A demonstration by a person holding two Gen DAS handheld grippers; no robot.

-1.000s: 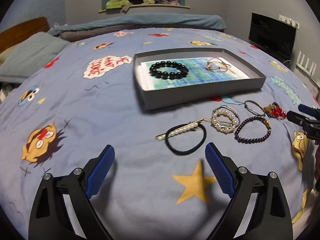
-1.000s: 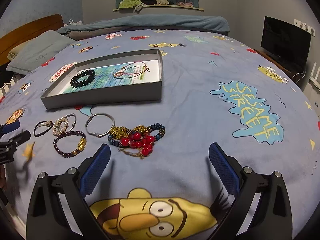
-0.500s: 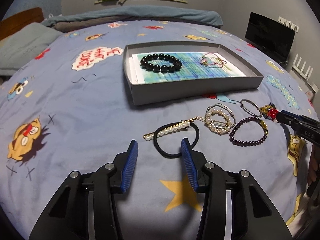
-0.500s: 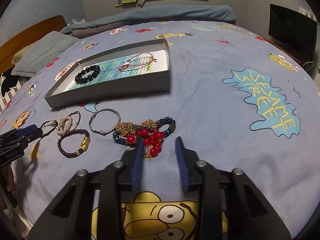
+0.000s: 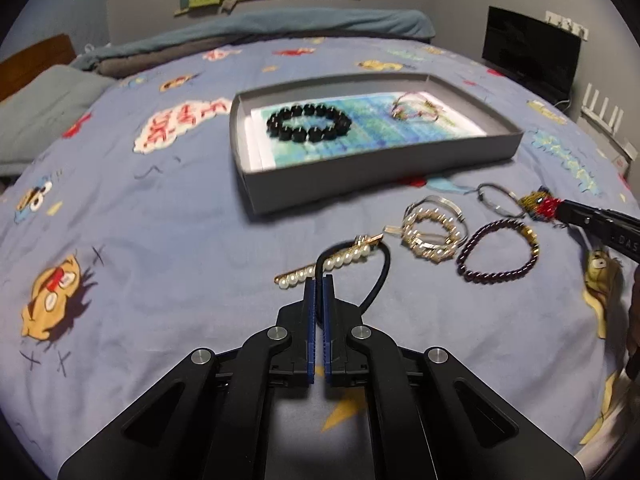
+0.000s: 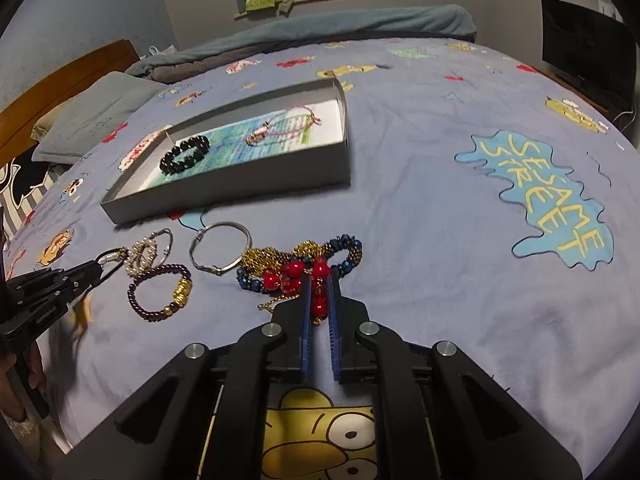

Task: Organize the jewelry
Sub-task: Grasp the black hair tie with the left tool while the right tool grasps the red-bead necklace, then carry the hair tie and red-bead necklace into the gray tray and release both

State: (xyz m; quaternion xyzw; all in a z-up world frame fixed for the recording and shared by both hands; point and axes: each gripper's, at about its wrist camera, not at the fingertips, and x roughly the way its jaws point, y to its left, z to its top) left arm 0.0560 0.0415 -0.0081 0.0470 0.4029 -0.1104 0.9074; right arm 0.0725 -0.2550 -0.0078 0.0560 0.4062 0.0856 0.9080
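A grey tray (image 5: 384, 168) (image 6: 224, 196) on the bed holds a black bead bracelet (image 5: 308, 122) (image 6: 185, 155) and a thin pink one (image 5: 416, 106) (image 6: 286, 128). In front lie a black hair tie (image 5: 380, 272), a pearl clip (image 5: 328, 264), a pearl ring piece (image 5: 434, 230) (image 6: 146, 254), a purple bead bracelet (image 5: 498, 256) (image 6: 160, 292), a silver bangle (image 5: 500, 200) (image 6: 220, 250) and a red-blue-gold bead cluster (image 6: 300, 264). My left gripper (image 5: 319, 284) is shut on the hair tie. My right gripper (image 6: 319, 284) is shut on the cluster's red beads.
The bed has a blue cartoon-print sheet (image 6: 440, 184), a pillow (image 5: 44, 112) at the far left and a folded blanket (image 5: 280, 28) at the back. A dark screen (image 5: 528, 56) stands at the right.
Both grippers have gone from wide open to shut and moved forward: the left onto the black hair tie, the right onto the red beads.
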